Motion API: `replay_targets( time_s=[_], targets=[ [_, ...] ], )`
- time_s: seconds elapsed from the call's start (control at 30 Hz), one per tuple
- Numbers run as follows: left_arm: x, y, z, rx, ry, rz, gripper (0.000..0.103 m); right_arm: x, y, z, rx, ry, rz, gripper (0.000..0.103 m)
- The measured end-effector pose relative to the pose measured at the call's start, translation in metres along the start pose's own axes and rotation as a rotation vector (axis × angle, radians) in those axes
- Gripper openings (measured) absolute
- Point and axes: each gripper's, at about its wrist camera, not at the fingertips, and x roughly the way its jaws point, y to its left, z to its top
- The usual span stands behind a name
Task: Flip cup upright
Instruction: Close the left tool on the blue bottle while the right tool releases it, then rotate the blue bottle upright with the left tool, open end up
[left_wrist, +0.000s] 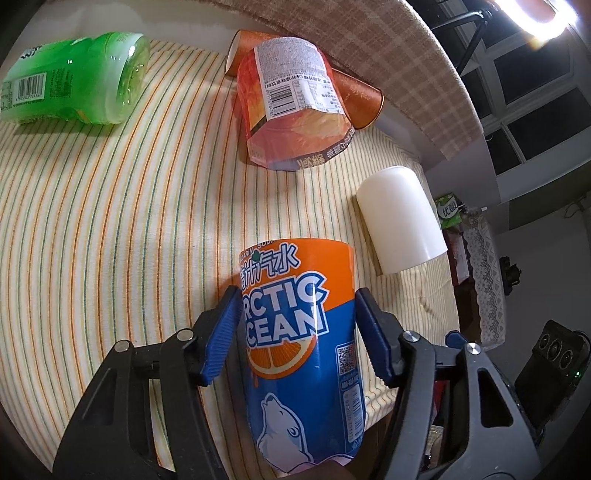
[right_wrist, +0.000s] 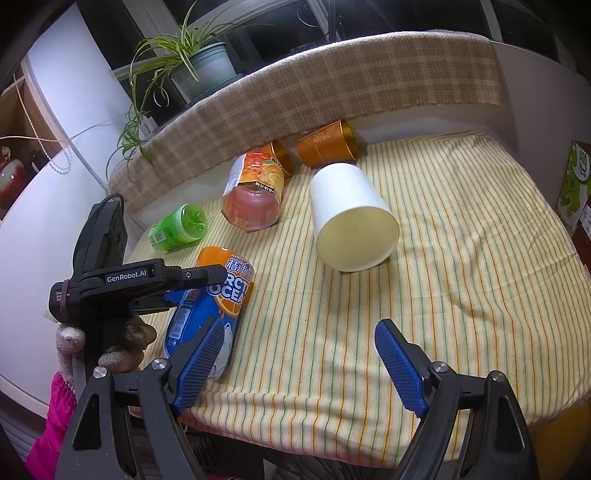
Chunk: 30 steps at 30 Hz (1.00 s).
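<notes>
A white paper cup (right_wrist: 351, 214) lies on its side on the striped cloth, mouth toward my right gripper; it also shows in the left wrist view (left_wrist: 400, 218). An orange-and-blue Arctic Ocean bottle (left_wrist: 299, 332) lies between the blue pads of my left gripper (left_wrist: 295, 325), which closes around its sides. In the right wrist view the bottle (right_wrist: 218, 295) lies at the left, under the left gripper. My right gripper (right_wrist: 295, 354) is open and empty, above the cloth in front of the white cup.
A green bottle (left_wrist: 85, 77) and an orange-labelled bottle (left_wrist: 295, 103) lie on their sides further back. Two gold cups (right_wrist: 327, 144) lie by the checked cushion (right_wrist: 332, 77). The striped table (right_wrist: 461, 258) ends close to both grippers. A potted plant (right_wrist: 199, 62) stands behind.
</notes>
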Motion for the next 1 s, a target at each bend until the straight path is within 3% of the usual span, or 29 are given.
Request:
replay_targets(
  time_s=[0.63,1.0],
  targets=[
    [-0.060,-0.043,-0.019,0.210,-0.263,0.163,0.063,0.002,0.006,-0.002,0.006,0.004,0.007,0.086],
    [-0.066,-0.065,-0.024,0.313,-0.373,0.267,0.063,0.001,0.009,-0.003,-0.001,-0.023,-0.013,0.086]
  ],
)
